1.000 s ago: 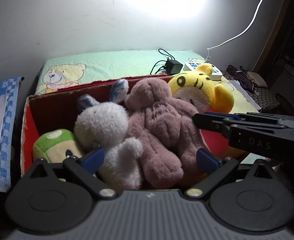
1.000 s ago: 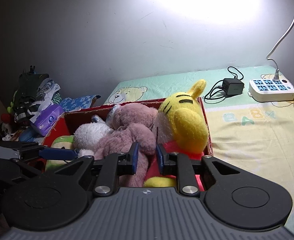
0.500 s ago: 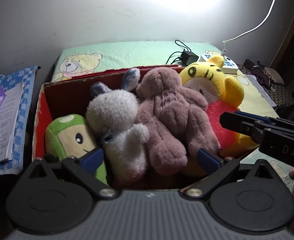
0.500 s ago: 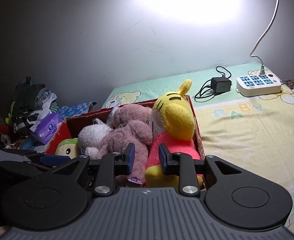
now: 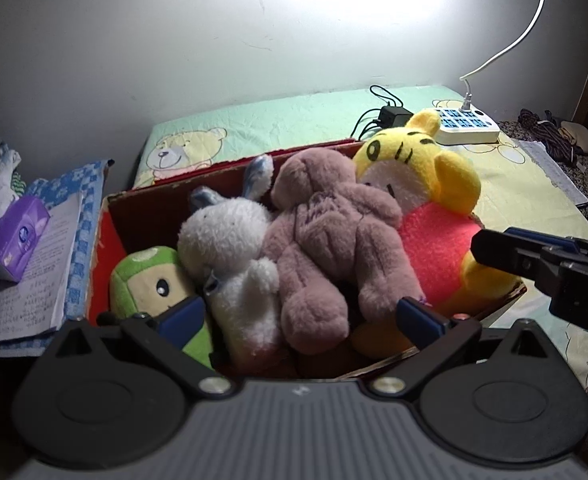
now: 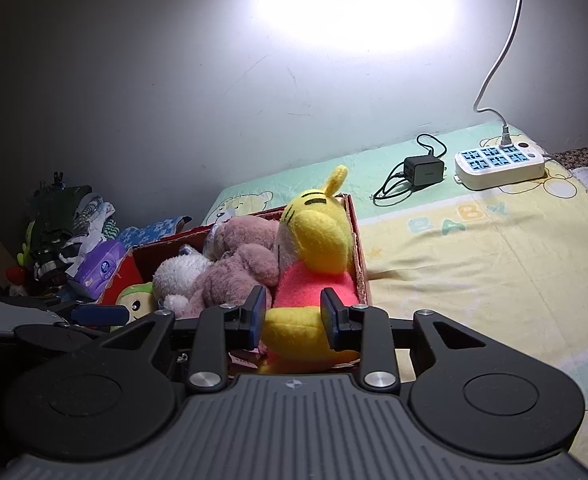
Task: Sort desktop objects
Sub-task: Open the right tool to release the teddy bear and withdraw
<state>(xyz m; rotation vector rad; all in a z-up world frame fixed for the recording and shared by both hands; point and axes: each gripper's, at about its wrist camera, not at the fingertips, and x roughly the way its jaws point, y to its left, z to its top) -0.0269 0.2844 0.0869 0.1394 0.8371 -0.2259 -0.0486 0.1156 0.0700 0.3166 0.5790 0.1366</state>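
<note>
A purple tissue pack (image 5: 14, 236) with a round blue logo too small to read lay on printed papers (image 5: 34, 276) at the far left, on a blue checked cloth (image 5: 90, 184). Beside it stood a red cardboard box (image 5: 98, 264) on a bed sheet (image 6: 474, 248) printed with a teddy bear and the word "BABY".

The box held four soft toys packed side by side. At its left end sat a green toy (image 5: 150, 284), then a white rabbit (image 5: 230, 256), then a pink bear (image 5: 326, 240) lying face down, and at the right end a yellow tiger in a red shirt (image 5: 426, 216), leaning over the box's right wall and near rim.

The left gripper (image 5: 298, 316) hung at the box's near edge with its blue-padded fingers spread wide, holding nothing; one pad stood before the green toy, the other before the pink bear's leg. The right gripper (image 6: 294, 316) was parted too, its pads either side of the tiger's red body; whether they touched the plush could not be told. In the left view it reached in from the right, its side bearing partly cut-off white letters, a "D" readable.

Toward the sheet's far right corner lay a black charger (image 6: 424, 170) with a coiled cable and, right of it, a white power strip (image 6: 498, 162) with a white cord plugged in.
</note>
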